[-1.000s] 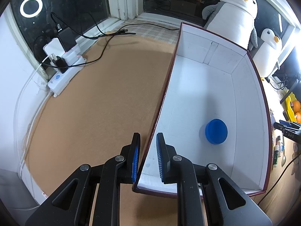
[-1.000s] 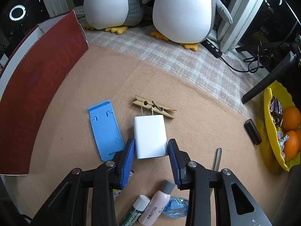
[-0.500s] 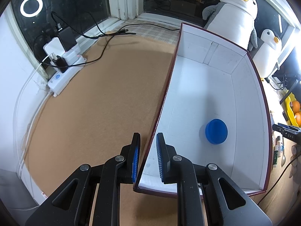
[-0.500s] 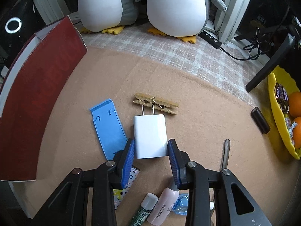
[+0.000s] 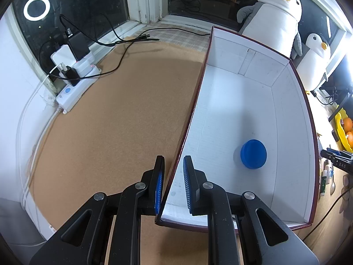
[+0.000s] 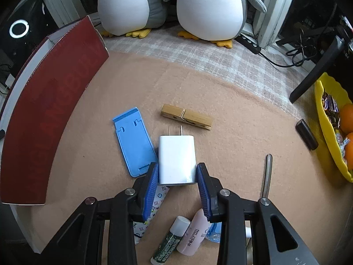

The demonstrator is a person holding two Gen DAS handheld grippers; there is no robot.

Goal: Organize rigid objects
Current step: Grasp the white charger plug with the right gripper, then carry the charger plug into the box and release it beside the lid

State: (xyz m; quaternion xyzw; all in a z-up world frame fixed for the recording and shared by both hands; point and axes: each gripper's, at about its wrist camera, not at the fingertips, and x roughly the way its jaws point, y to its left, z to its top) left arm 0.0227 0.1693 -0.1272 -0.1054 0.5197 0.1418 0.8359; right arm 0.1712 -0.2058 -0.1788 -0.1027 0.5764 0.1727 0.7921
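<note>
My right gripper (image 6: 177,173) is shut on a white plug charger (image 6: 177,158) and holds it above the table, prongs pointing away. Below it lie a blue phone stand (image 6: 133,141) and a wooden clothespin (image 6: 186,119). My left gripper (image 5: 173,174) straddles the left wall of the red box with a white inside (image 5: 192,119); its left pad touches the wall and a gap shows at the right pad. A blue round lid (image 5: 253,153) lies on the box floor. The box's red outside (image 6: 50,110) stands at the left in the right wrist view.
Tubes and small bottles (image 6: 174,238) lie under my right gripper. A metal rod (image 6: 267,174), a black cylinder (image 6: 306,134) and a yellow fruit bowl (image 6: 331,132) are at the right. Two plush penguins (image 6: 209,6) stand behind. A power strip with cables (image 5: 75,84) sits far left.
My right gripper has lifted the white charger up off the table; the objects below look smaller and farther. The left gripper and the box have not moved.
</note>
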